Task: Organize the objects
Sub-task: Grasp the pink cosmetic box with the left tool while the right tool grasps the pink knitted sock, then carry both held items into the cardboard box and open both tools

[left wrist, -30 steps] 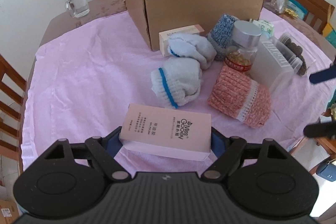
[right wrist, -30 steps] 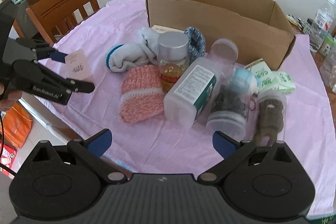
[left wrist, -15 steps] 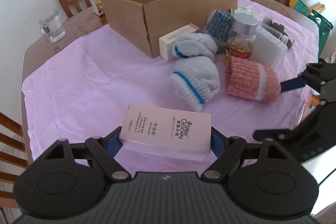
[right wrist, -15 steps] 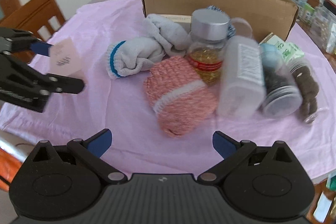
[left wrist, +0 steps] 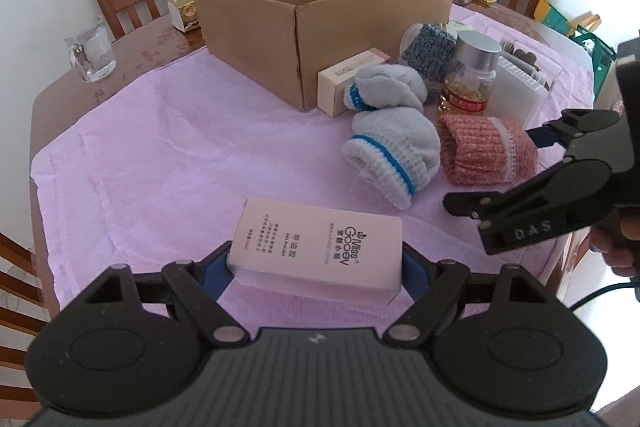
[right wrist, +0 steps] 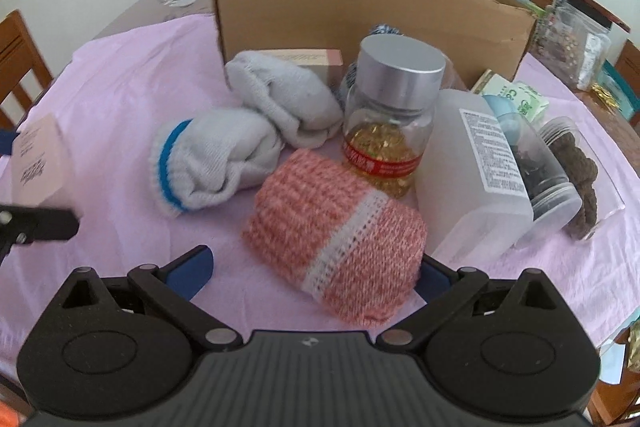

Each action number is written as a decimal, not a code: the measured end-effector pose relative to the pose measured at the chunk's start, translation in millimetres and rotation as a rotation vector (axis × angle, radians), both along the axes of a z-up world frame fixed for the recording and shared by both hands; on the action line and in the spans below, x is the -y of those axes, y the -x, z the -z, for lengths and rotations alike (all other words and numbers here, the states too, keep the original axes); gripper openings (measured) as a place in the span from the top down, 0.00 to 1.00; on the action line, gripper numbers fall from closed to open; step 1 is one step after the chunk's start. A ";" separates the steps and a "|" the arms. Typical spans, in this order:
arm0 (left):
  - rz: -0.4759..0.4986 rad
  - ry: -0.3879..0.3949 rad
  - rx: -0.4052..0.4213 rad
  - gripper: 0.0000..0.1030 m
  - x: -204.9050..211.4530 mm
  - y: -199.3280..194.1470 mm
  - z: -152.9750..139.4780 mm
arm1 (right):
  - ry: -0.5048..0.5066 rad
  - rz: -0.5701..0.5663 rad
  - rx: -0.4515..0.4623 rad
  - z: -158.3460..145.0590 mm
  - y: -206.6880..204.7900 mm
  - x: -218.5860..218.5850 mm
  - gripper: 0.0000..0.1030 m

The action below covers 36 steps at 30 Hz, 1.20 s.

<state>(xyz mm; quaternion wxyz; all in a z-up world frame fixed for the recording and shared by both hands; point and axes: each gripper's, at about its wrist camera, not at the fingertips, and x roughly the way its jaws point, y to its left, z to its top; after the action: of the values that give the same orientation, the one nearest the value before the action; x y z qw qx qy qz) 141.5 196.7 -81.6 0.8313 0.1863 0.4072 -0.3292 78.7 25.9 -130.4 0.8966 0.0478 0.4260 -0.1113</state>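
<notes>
Left wrist view, bottom centre: the left gripper (left wrist: 314,269) is clamped on one pink box (left wrist: 320,254), its blue pads pressing the box's two short ends, so the box's long axis runs left to right across the frame, printed face up, above the pink tablecloth (left wrist: 160,147). In the right wrist view, the right gripper (right wrist: 310,273) stands wide with nothing pinched; one pink knitted roll (right wrist: 340,239) lies on the cloth between its fingers, against the right-hand pad and apart from the left-hand one, long axis slanting from upper left to lower right. Behind it lie two grey socks with blue cuffs (right wrist: 216,163), one capsule jar (right wrist: 392,115) upright, and three clear containers on their sides at right. Farthest, one open cardboard box (right wrist: 360,7) fills the upper centre.
</notes>
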 end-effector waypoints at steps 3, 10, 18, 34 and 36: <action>0.010 0.000 0.000 0.20 1.8 -1.9 1.2 | 0.003 0.038 0.013 0.7 -8.2 -0.5 0.00; 0.031 0.006 -0.007 0.20 8.7 -7.3 0.9 | 0.030 0.068 0.003 -3.6 -12.2 -3.6 0.02; 0.034 0.000 -0.009 0.20 14.0 -8.1 -1.7 | -0.002 0.081 -0.004 -8.8 -10.3 7.7 0.18; -0.017 -0.064 -0.027 0.20 30.5 -8.6 -44.3 | -0.008 -0.038 -0.053 -66.0 -1.6 17.3 0.24; -0.044 -0.059 -0.027 0.20 34.4 -10.9 -55.3 | -0.019 -0.061 -0.049 -79.2 -1.3 22.4 0.24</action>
<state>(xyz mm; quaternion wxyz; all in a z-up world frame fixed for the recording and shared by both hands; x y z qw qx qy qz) 152.4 162.2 -26.3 0.8271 0.1971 0.4318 -0.3010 80.0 3.5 -51.2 0.8884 0.0407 0.4501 -0.0809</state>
